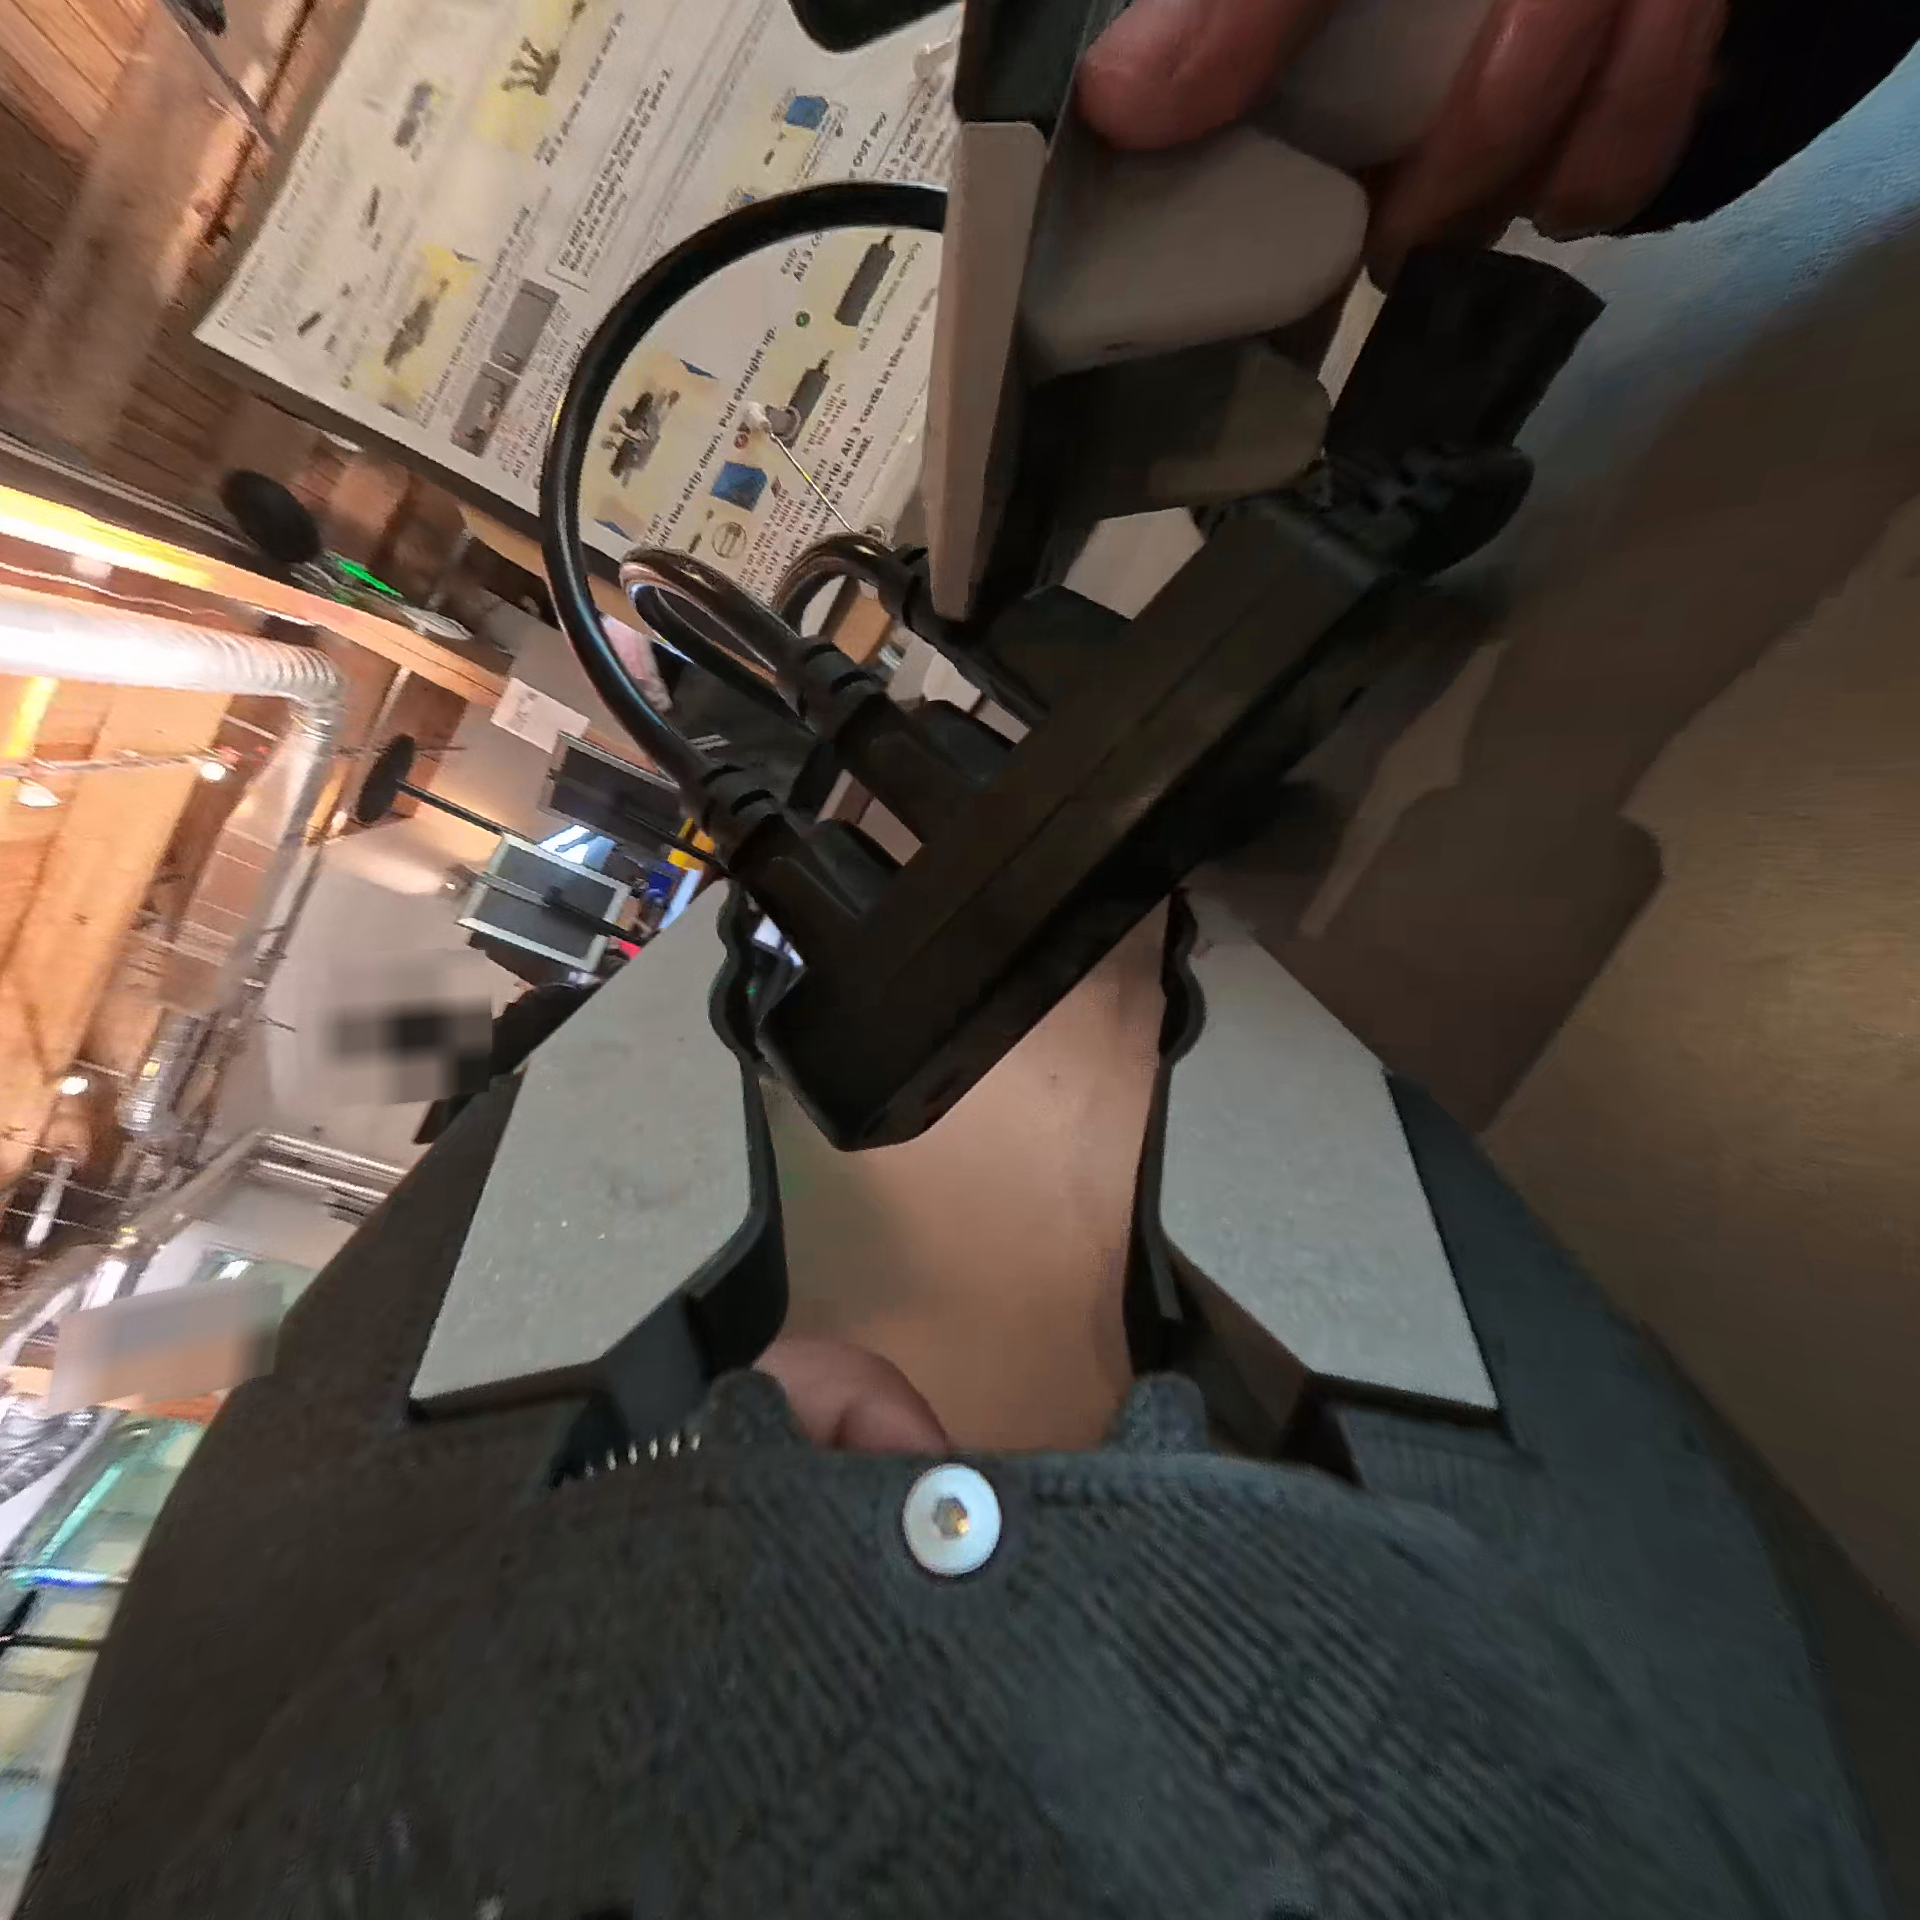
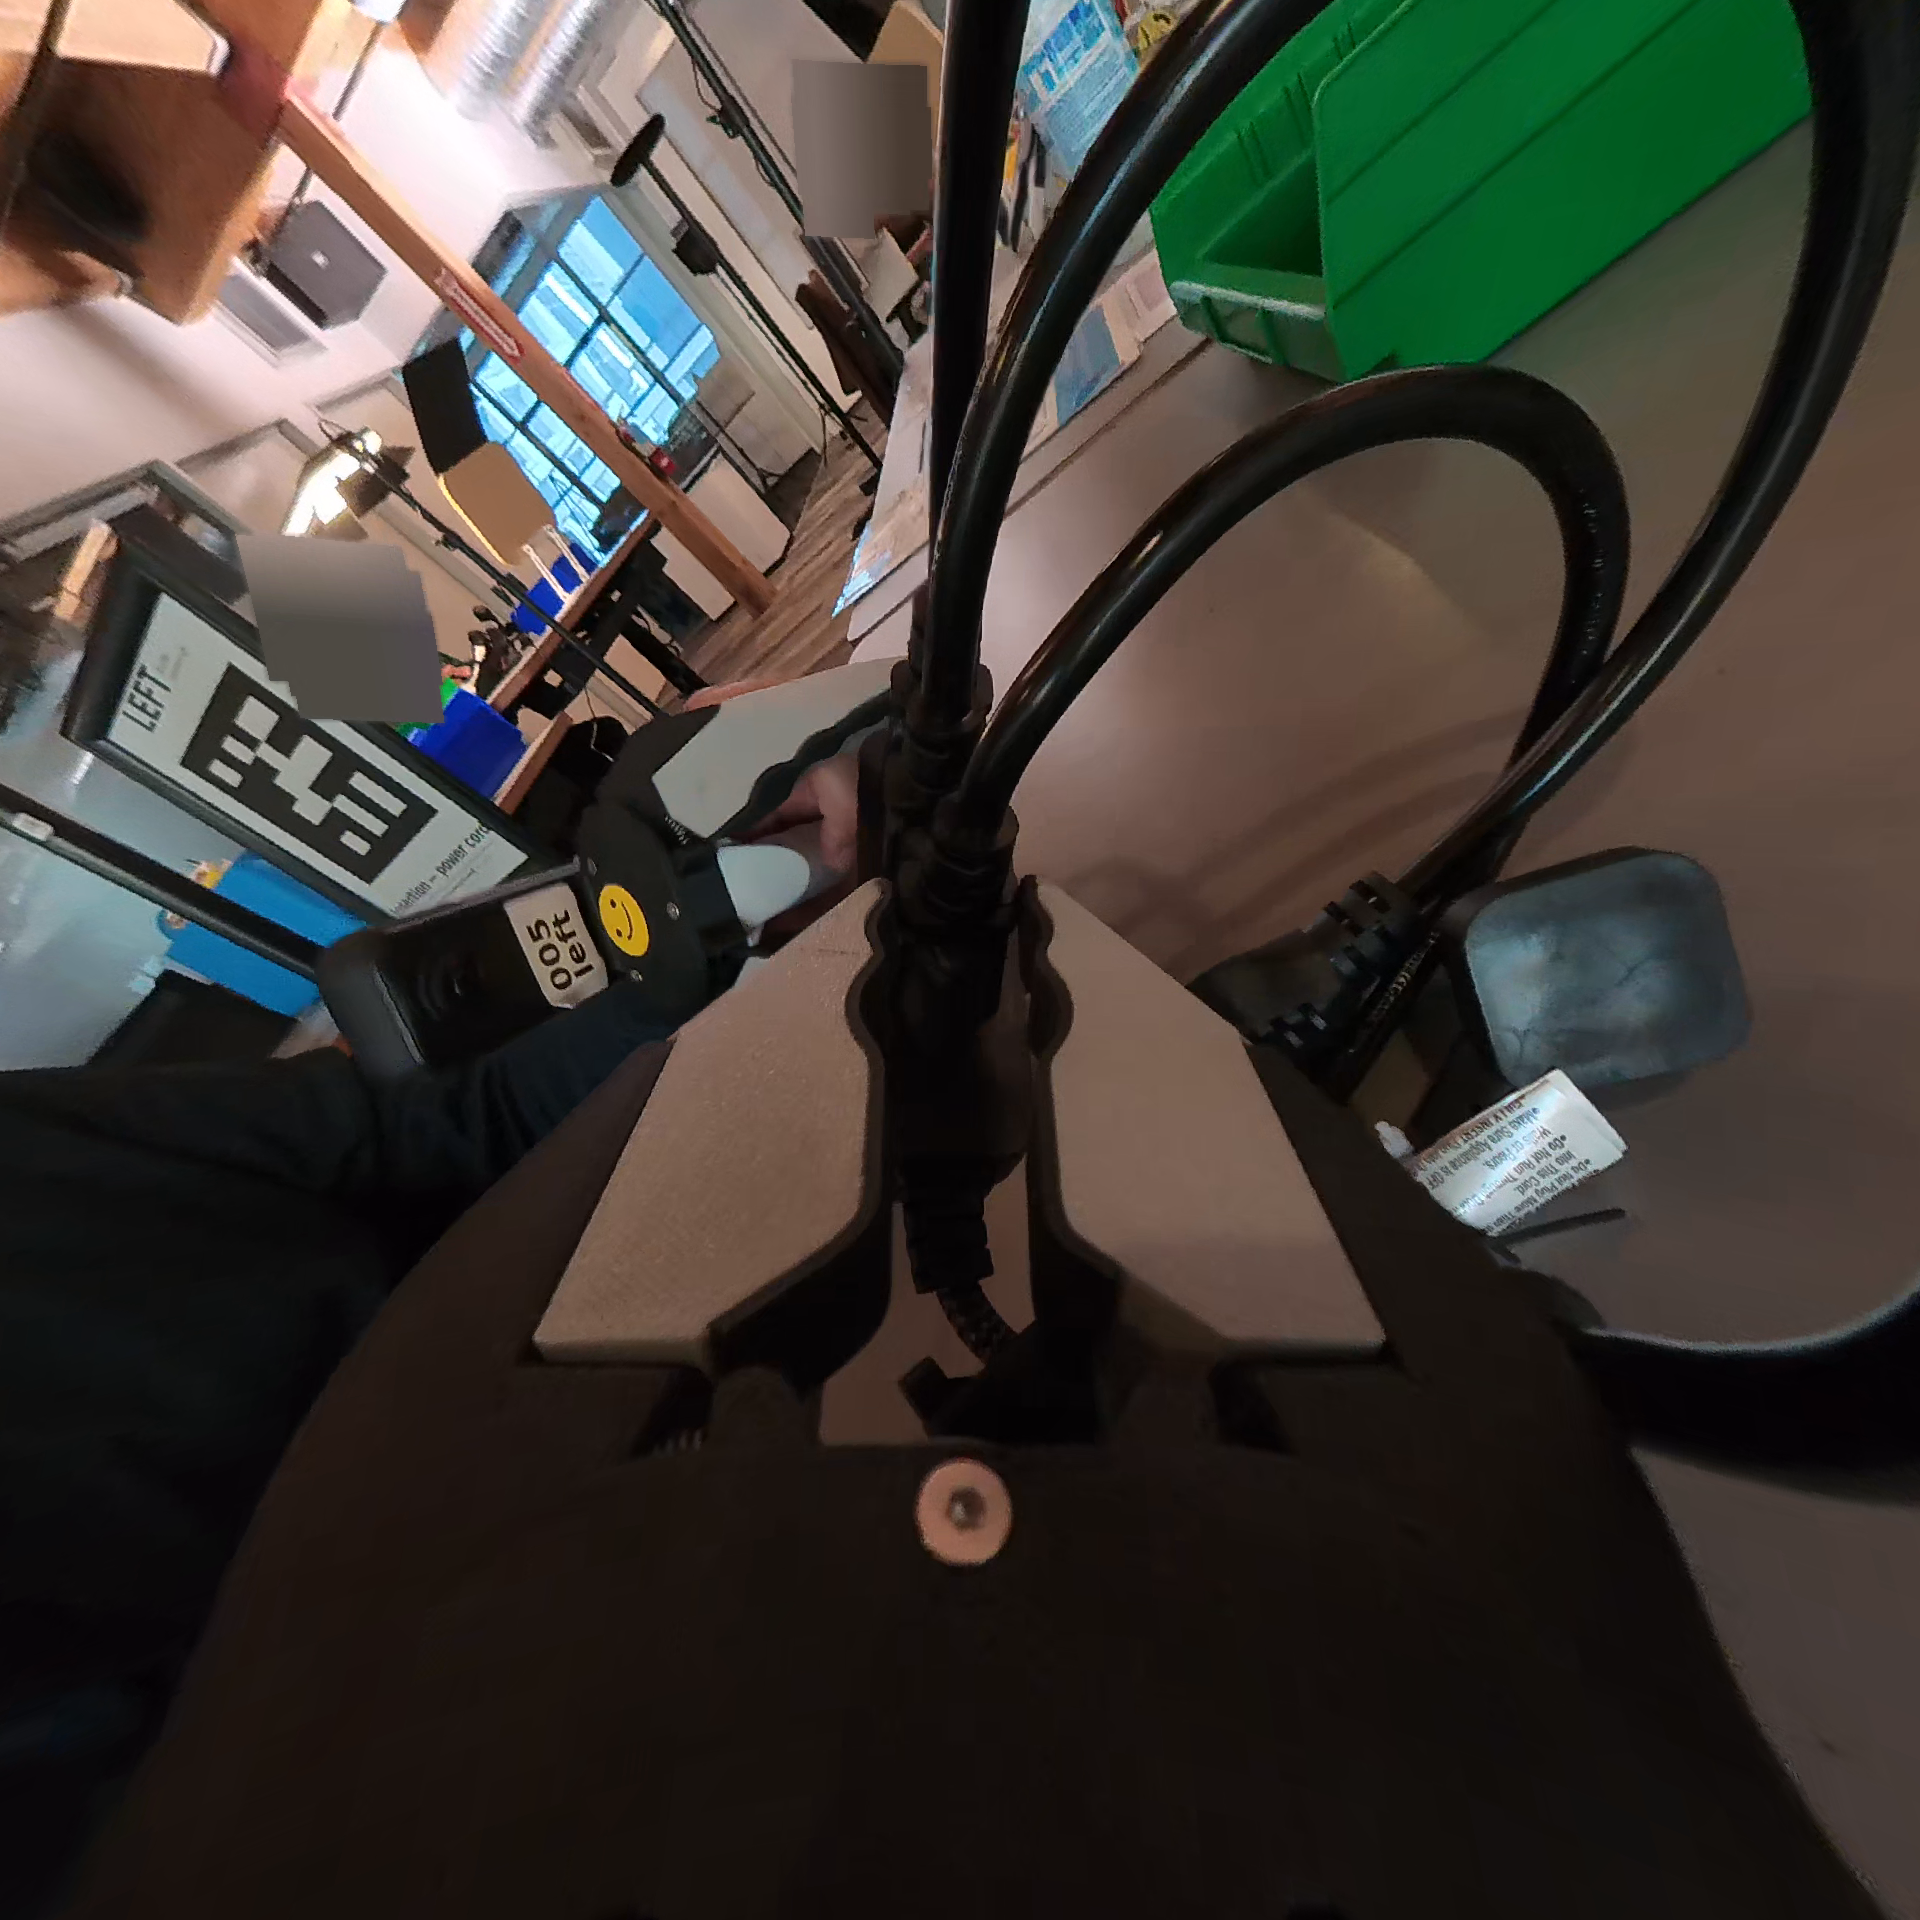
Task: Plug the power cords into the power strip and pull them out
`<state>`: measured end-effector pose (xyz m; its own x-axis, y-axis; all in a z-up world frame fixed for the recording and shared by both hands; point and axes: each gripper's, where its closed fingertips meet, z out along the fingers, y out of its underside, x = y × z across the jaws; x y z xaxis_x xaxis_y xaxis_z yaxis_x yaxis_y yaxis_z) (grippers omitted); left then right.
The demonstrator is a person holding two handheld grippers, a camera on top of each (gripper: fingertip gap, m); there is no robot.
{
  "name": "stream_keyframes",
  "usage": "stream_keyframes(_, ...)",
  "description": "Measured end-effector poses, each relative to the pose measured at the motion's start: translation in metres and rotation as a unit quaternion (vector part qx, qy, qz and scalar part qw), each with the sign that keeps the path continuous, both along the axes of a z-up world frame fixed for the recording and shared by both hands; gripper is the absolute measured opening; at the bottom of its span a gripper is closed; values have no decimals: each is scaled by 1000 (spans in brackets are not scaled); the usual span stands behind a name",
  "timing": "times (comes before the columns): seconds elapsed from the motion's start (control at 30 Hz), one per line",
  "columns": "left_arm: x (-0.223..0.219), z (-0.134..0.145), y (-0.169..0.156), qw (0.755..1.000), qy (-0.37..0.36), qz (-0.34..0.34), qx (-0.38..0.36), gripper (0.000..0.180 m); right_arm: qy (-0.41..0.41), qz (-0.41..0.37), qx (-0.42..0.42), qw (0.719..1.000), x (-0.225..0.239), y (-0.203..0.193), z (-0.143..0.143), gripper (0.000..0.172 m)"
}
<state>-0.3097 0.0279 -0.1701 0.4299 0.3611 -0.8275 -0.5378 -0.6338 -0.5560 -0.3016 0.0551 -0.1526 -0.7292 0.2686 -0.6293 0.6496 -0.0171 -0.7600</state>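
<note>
Left gripper [image 1: 961,971]: my fingers spread wide around the power strip [image 1: 1122,831] end, not pressing.
Right gripper [image 2: 951,935]: my fingers clamp a black plug [image 2: 951,1049].
Cords [image 2: 1558,540]: black, looped over the desk [image 2: 1299,644].

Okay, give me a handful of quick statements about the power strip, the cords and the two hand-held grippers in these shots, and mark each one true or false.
1. The power strip is black. True.
2. The left hand-held gripper is clamped shut on the strip. False: its jaws stand wide apart, with a gap showing between the strip and the right finger.
3. The right hand-held gripper is closed around a black plug. True.
4. The bin behind the cords is red. False: it is green.
5. No cords are plugged into the strip. False: black plugs sit in it.
</note>
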Motion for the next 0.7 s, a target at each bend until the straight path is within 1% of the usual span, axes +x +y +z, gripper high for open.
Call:
stream_keyframes(0.07, 2, 2, 1, 999, 36, 5, -13, 76, -6, -2, -7, 1000, -1, 1, 1, 20)
stream_keyframes(0.17, 10, 3, 5, 992, 116, 5, -53, 68, -13, -4, -18, 1000, -1, 1, 2, 20)
stream_keyframes(0.23, 13, 1, 7, 987, 145, 6, -74, 63, -16, -1, -24, 1000, 0, 1, 2, 20)
stream_keyframes(0.27, 13, -1, 8, 986, 147, 6, -80, 60, -16, -1, -24, 1000, 0, 0, 2, 20)
stream_keyframes(0.4, 11, -2, 7, 985, 149, 11, -87, 58, -6, -2, -19, 1000, 1, -1, 2, 20)
stream_keyframes(0.43, 11, -3, 7, 984, 150, 11, -92, 55, -4, -2, -18, 1000, 1, -2, 2, 20)
stream_keyframes(0.7, 11, -4, 7, 982, 160, 12, -100, 54, 1, -2, -16, 1000, 1, -2, 2, 20)
